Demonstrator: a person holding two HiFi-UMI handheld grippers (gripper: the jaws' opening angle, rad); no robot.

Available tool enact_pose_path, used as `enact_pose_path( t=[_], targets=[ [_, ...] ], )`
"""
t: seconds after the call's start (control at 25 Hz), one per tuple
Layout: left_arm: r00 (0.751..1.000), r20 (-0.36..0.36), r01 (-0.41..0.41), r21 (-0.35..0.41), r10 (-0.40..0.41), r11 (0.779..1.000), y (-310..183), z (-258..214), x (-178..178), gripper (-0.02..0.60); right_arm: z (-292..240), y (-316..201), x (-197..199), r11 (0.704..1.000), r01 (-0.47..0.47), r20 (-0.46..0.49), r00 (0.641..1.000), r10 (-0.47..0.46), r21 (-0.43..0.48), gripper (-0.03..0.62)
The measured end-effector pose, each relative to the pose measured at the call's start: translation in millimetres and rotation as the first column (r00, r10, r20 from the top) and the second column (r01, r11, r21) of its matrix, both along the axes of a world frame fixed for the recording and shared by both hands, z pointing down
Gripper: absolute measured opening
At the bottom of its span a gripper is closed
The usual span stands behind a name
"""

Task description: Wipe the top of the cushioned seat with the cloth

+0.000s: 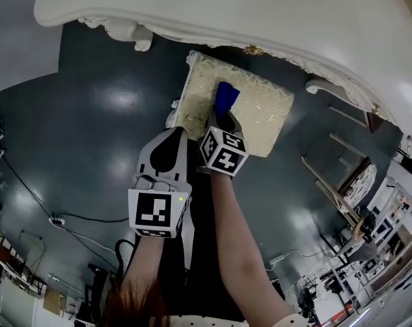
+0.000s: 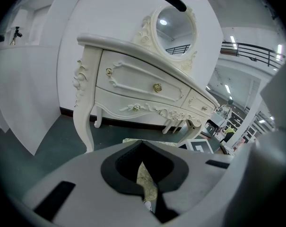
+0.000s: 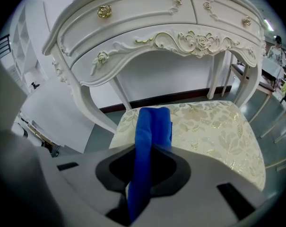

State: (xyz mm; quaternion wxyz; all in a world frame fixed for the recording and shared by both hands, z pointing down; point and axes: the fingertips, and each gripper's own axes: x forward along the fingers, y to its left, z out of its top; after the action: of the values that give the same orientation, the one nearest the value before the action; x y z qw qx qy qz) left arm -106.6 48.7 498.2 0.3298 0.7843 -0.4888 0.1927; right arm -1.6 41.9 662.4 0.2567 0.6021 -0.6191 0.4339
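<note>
The right gripper (image 1: 223, 119) was clamped on a folded blue cloth (image 1: 227, 97), and its own view showed the fabric pinched upright between the two jaws, with the free end reaching forward over the cushioned seat (image 1: 263, 111). From the head view the cloth sat over the cream, leaf-patterned top, towards the middle and nearer the side that tucks under the white desk (image 1: 274, 19). Whether the cloth was pressed onto the cushion or just above it could not be settled from either view. The left gripper (image 1: 170, 140) hung beside the seat's near edge above the dark floor (image 1: 90, 114). Its jaws were drawn together on nothing, with only a sliver of the patterned fabric showing past them, and it took no part in the work. This looked like the wiping step itself, probably early in a pass, since most of the seat top lay uncovered to the right and towards the person. The next move would call for keeping the cloth flat against the cushion and sweeping it across the bare stretch, with enough downward pressure to drag the fabric without letting the folded end roll under the jaws or slip out of them.
</note>
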Motion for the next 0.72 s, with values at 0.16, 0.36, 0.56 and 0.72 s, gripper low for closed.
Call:
enact_pose_path(
  t=[0.16,0.36,0.56,0.72],
  targets=[
    [1.000,0.005,0.012,0.006,-0.012,1.000,0.7,0.2,-4.6,-0.002,0.9,-0.7,-5.4,1.000,0.004,-0.011,1.000,-0.004,0.003,0.061],
    [0.999,0.005,0.043,0.005,-0.043,0.999,-0.3,2.9,-14.7,-0.002,1.1,-4.1,-16.9,1.000,0.015,-0.004,1.000,-0.015,0.008,0.061],
    [0.999,0.013,0.050,-0.016,-0.050,0.999,4.4,6.9,-20.4,-0.002,0.8,-6.5,-29.1,1.000,0.013,0.005,1.000,-0.013,0.007,0.061],
    [0.998,0.011,0.063,-0.014,-0.063,0.998,3.3,7.7,-25.2,-0.002,0.5,-9.3,-41.3,1.000,0.023,0.018,1.000,-0.023,0.008,0.061]
  ],
)
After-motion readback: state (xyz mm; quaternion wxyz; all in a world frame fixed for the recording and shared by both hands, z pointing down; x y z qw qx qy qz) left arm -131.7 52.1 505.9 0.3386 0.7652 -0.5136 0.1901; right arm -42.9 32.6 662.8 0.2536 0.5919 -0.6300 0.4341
